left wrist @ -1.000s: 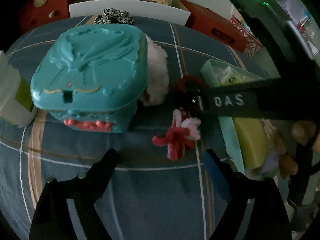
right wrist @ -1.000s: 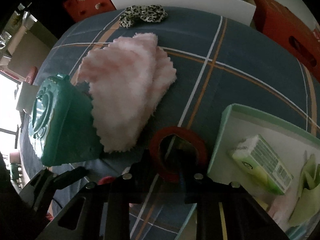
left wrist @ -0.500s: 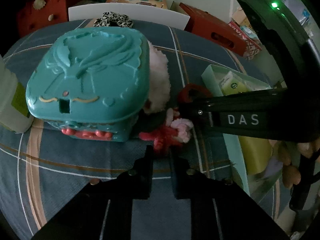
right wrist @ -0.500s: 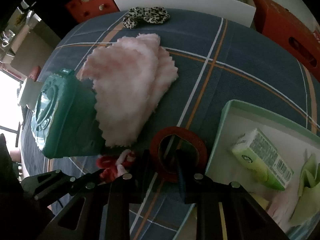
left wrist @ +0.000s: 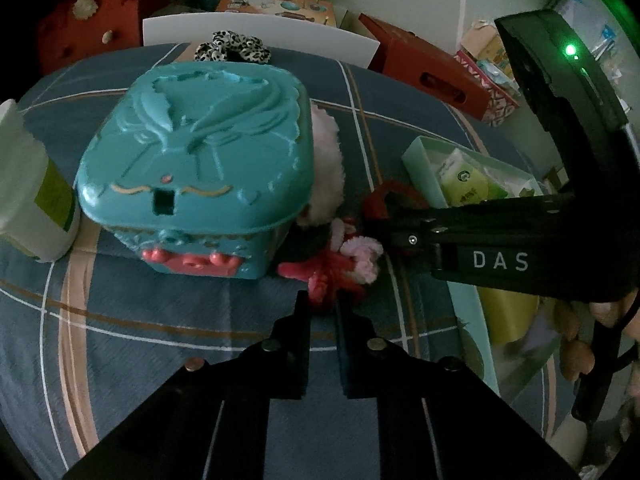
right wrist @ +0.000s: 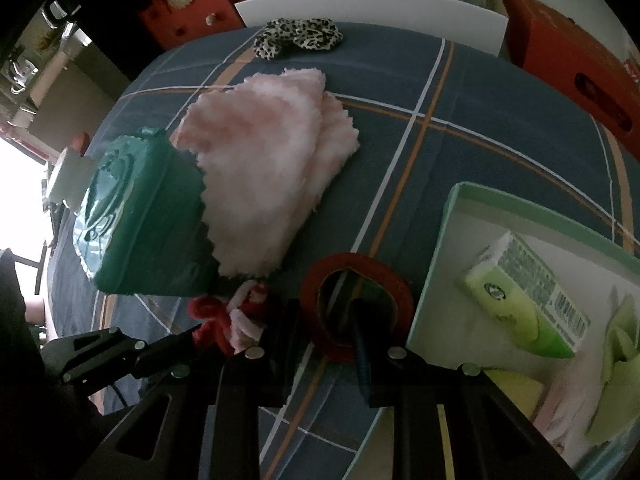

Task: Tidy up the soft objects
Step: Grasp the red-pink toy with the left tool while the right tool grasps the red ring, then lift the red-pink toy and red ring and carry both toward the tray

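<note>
Both grippers clamped: left gripper (left wrist: 322, 305) on pipe-cleaner toy (left wrist: 336, 266) | right gripper (right wrist: 320, 332) on red ring (right wrist: 357, 304), hidden leftward

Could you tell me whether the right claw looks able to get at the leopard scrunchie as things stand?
Probably not yet: the right claw is shut on the red ring, and the scrunchie lies apart at the cloth's far edge, though nothing blocks it.

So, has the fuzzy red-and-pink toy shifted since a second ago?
Yes. The fuzzy red-and-pink toy, now pinched by the left hand-held gripper whose jaws have just closed on it, sits closer to the teal box than before.
</note>
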The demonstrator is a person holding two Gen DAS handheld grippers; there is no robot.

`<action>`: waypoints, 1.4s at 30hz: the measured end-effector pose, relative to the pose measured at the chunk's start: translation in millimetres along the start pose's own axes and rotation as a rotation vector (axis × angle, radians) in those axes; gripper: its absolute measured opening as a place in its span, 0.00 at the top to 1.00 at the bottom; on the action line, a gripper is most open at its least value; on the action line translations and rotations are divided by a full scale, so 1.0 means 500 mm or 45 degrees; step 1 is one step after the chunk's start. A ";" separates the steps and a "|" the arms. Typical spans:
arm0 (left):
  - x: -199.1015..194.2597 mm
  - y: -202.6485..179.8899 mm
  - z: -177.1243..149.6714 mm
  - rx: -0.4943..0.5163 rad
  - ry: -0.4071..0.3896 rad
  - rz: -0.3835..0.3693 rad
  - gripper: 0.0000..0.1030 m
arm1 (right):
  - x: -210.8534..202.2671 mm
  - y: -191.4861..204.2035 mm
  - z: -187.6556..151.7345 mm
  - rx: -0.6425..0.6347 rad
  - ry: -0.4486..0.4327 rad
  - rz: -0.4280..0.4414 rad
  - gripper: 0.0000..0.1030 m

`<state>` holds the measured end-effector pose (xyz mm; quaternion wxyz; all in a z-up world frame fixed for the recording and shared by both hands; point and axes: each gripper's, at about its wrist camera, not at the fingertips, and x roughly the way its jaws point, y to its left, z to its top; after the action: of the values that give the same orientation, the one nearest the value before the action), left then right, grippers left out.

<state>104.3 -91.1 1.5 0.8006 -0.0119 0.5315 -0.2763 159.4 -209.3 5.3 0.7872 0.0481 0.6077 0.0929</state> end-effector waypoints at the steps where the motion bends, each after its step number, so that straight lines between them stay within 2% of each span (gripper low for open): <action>1: -0.003 0.002 -0.002 0.000 0.000 0.004 0.89 | -0.002 0.000 -0.004 0.001 0.000 0.003 0.75; 10: -0.020 0.024 -0.021 -0.030 0.010 0.026 0.89 | -0.003 0.020 -0.040 -0.013 0.019 0.019 0.74; 17: -0.038 0.041 -0.047 0.005 0.021 0.039 0.89 | -0.005 0.021 -0.061 0.011 0.009 0.039 0.74; 34: -0.103 0.052 -0.079 0.049 -0.067 0.027 0.89 | 0.000 0.014 -0.102 0.038 -0.019 0.101 0.74; 42: -0.134 0.059 -0.084 0.035 -0.084 0.026 0.89 | -0.032 0.010 -0.107 0.071 -0.035 0.134 0.76</action>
<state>62.0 -23.9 30.6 0.8207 -0.0044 0.5010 -0.2748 103.2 -209.6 7.8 0.7880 0.1031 0.5957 0.1164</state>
